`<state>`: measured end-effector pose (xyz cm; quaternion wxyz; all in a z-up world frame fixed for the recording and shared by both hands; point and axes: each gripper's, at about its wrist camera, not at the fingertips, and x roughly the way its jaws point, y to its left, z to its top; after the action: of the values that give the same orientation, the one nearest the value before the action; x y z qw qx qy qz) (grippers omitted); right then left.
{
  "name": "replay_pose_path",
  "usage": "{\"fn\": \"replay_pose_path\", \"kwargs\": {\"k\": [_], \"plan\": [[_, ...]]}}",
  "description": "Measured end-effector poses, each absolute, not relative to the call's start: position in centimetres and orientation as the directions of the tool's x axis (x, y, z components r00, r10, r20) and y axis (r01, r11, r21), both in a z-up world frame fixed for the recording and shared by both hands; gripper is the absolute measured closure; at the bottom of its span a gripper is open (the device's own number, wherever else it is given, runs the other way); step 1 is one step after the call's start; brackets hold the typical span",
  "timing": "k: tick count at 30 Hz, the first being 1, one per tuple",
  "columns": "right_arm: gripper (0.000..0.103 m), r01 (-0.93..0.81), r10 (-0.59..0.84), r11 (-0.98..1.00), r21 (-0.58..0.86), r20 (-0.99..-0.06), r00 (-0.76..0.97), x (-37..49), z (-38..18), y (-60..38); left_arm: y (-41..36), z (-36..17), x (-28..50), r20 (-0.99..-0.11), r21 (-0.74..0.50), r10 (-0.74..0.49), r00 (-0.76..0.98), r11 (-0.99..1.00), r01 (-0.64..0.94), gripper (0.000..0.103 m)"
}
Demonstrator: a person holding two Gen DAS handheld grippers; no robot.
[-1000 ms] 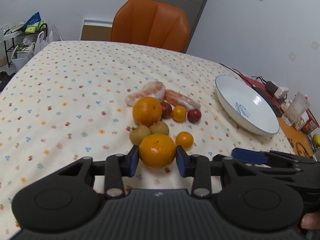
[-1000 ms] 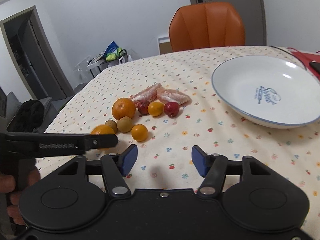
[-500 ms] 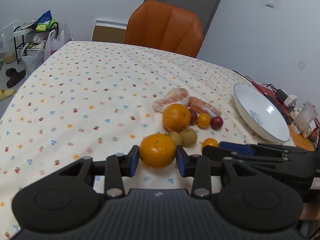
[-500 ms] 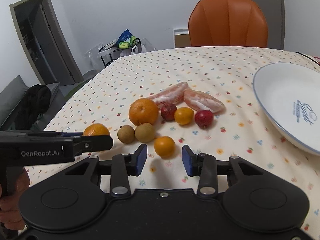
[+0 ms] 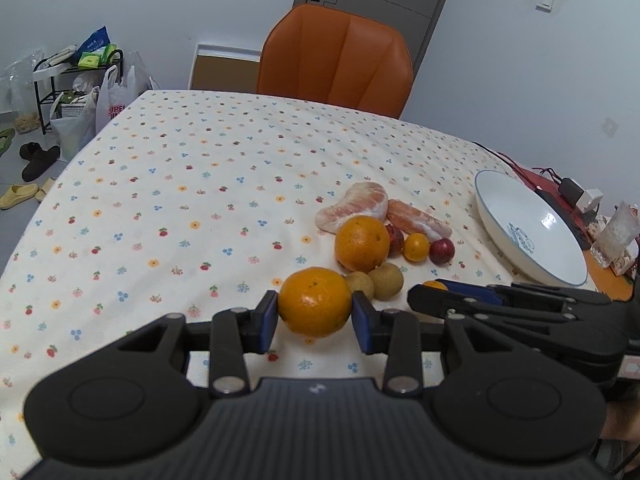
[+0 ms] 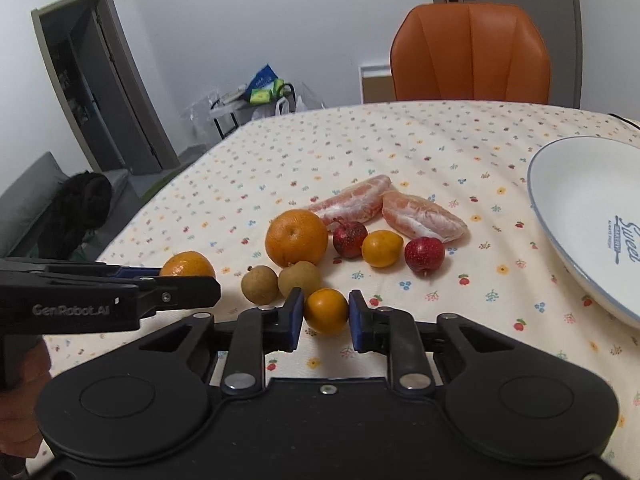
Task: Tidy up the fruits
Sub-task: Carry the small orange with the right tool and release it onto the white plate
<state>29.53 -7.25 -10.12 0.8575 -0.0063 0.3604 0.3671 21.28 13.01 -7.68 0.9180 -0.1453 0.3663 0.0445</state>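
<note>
Both pickups look done, carry pending. Left hand-held gripper (image 5: 315, 316), bottom centre of its frame, pinches the large orange (image 5: 315, 301) between blue pads. Right hand-held gripper (image 6: 322, 314) pinches the small orange (image 6: 326, 310), pads pressed on both sides; whether it is off the surface (image 6: 440, 152) cannot be told.

Likely next: lift both and carry them to the white plate (image 6: 576, 216) at right, clearing the two brown fruits (image 6: 280, 282) just beyond, then the second large orange (image 6: 296, 237), red fruits and peeled segments (image 6: 384, 208).

Left view alone shows the clutter past the plate at right edge and the shoes on the floor at left. Right view alone shows the plate's "Sweet" lettering and a person's hand at lower left.
</note>
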Motion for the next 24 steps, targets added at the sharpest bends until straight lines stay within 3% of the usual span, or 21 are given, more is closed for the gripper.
{"fn": "replay_pose_path", "kwargs": {"k": [24], "plan": [[0.081,-0.525,0.562,0.814,0.249,-0.564,0.605,27.6,-7.0,-16.6,4.5,-4.0,22.6,-0.633,-0.211,-0.118,0.765,0.977,-0.024,0.066]]}}
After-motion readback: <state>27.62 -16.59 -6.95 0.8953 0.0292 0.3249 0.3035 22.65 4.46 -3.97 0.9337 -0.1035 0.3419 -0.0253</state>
